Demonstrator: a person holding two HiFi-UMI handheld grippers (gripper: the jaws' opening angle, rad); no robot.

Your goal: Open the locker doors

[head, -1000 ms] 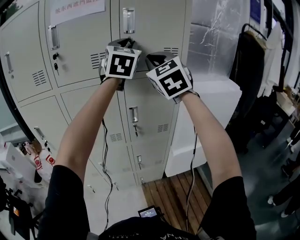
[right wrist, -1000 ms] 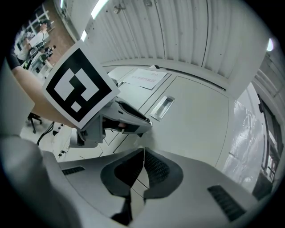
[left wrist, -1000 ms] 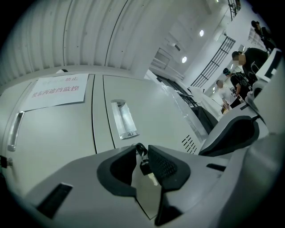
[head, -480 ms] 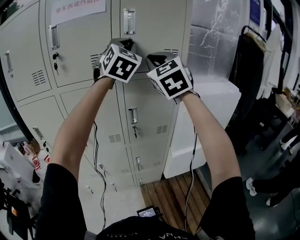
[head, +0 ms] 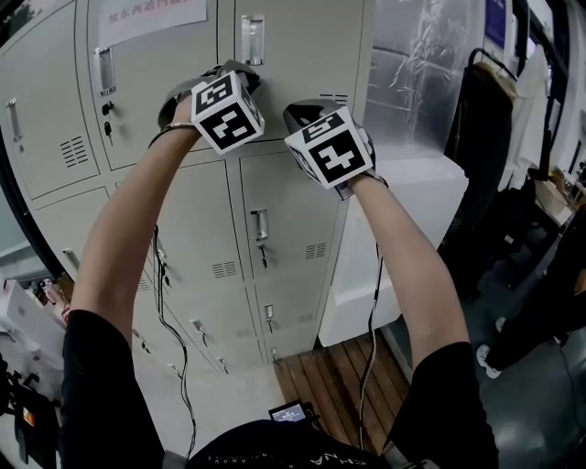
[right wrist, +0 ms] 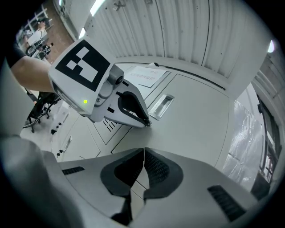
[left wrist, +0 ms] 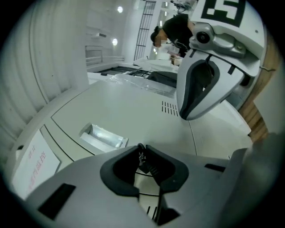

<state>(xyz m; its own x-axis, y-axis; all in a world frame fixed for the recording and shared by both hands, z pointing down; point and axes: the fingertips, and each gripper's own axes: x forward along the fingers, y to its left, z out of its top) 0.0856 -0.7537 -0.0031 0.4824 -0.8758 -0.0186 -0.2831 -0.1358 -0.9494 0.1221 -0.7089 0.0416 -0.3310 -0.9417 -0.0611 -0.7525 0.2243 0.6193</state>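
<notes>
Head view takes in two bare forearms reaching up to a bank of grey lockers, each hand holding one gripper topped with a marker cube, and one black cable hanging from each. The left gripper is clenched on a small glinting piece of metal, apparently a key. It sits just below the handle of the top door in the right-hand column. The right gripper is just beside it and a little lower, near the seam under that door, its jaws pressed together with nothing between them. Three columns of doors show, every one closed flush and facing the person. Three recessed handles are stacked down the right-hand column, each with its long axis vertical. A sheet of paper is stuck at the top of the middle column. Farther right are a white cabinet, a silver foil wall and one dark garment hanging.
</notes>
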